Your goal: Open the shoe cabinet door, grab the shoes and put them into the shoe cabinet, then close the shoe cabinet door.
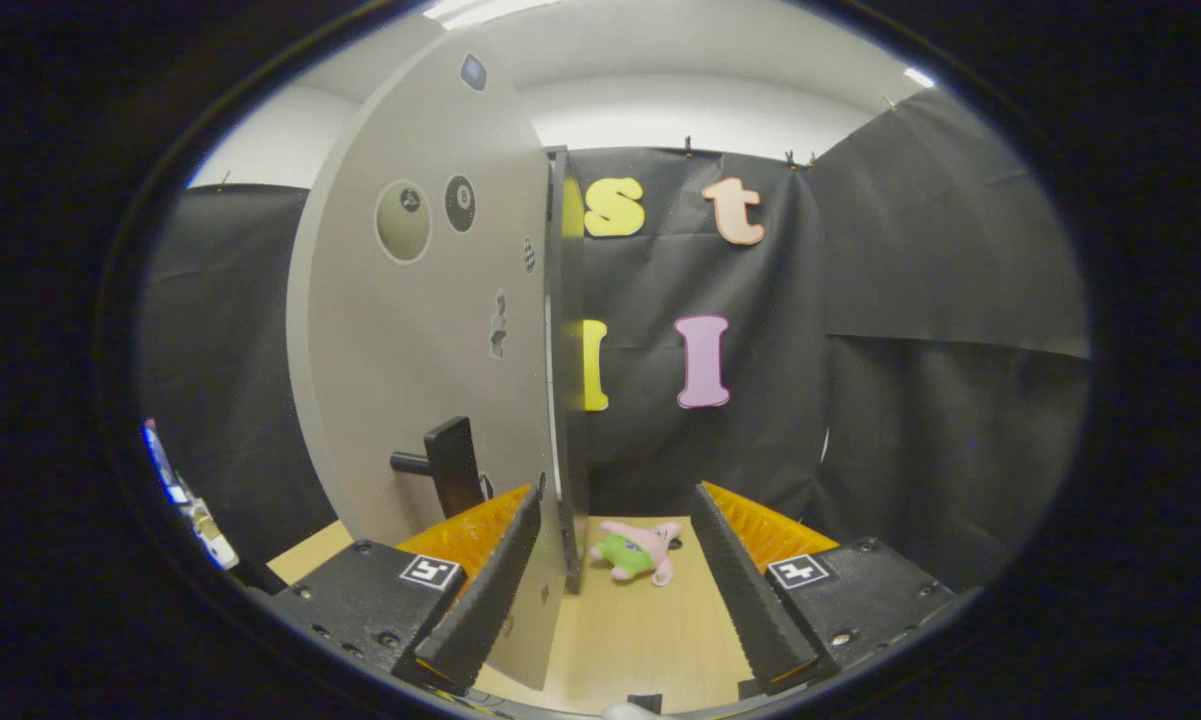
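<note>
The pale grey cabinet door [430, 330] stands swung out, seen nearly edge-on, with round stickers on its face. A black handle [450, 465] sticks out of that face, just above my left finger. The door's dark free edge [560, 350] runs down between my fingers, close beside the left fingertip [530, 505]. My gripper [618, 495] is open, and the right finger stands well apart from the door. Nothing is pressed between the fingers.
A pink and green plush toy [638, 552] lies on the light wooden surface [640, 640] just beyond the fingers, right of the door edge. Black cloth walls close in the back and right. Some white and blue items [190, 510] sit low at the far left.
</note>
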Available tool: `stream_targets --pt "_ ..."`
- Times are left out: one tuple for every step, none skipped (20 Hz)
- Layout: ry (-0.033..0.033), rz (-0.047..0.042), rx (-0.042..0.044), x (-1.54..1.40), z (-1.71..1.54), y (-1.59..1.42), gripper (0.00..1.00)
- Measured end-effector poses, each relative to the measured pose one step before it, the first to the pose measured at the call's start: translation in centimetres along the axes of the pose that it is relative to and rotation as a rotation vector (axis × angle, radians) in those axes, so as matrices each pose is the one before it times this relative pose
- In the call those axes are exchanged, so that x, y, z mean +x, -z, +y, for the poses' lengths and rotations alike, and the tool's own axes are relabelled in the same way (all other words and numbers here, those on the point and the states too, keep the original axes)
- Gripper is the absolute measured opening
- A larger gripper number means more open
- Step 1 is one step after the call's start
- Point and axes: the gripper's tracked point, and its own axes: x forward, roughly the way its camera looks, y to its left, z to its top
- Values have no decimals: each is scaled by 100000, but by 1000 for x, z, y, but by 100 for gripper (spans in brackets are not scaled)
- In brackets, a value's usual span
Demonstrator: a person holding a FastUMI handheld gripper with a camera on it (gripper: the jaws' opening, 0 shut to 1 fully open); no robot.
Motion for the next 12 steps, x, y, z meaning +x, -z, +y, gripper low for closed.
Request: stream_targets --pt "106 372 391 -379 715 81 97" --pt "-104 266 120 -147 684 68 97" --pt "-47 334 -123 98 599 -4 97" --pt "-278 93 -17 -23 849 -41 97" --pt "324 195 -501 -42 719 167 96" --pt "-374 -154 -330 106 1190 -179 96" --pt "-544 279 157 -14 1278 126 95" --pt "-1068 334 -286 120 1369 105 96" --pt "-1166 163 -458 166 1294 128 96" --pt "-731 160 -456 235 1287 35 96" --pt "-163 -309 -33 319 1294 -32 96" --pt "-53 -231 236 421 1416 -137 96"
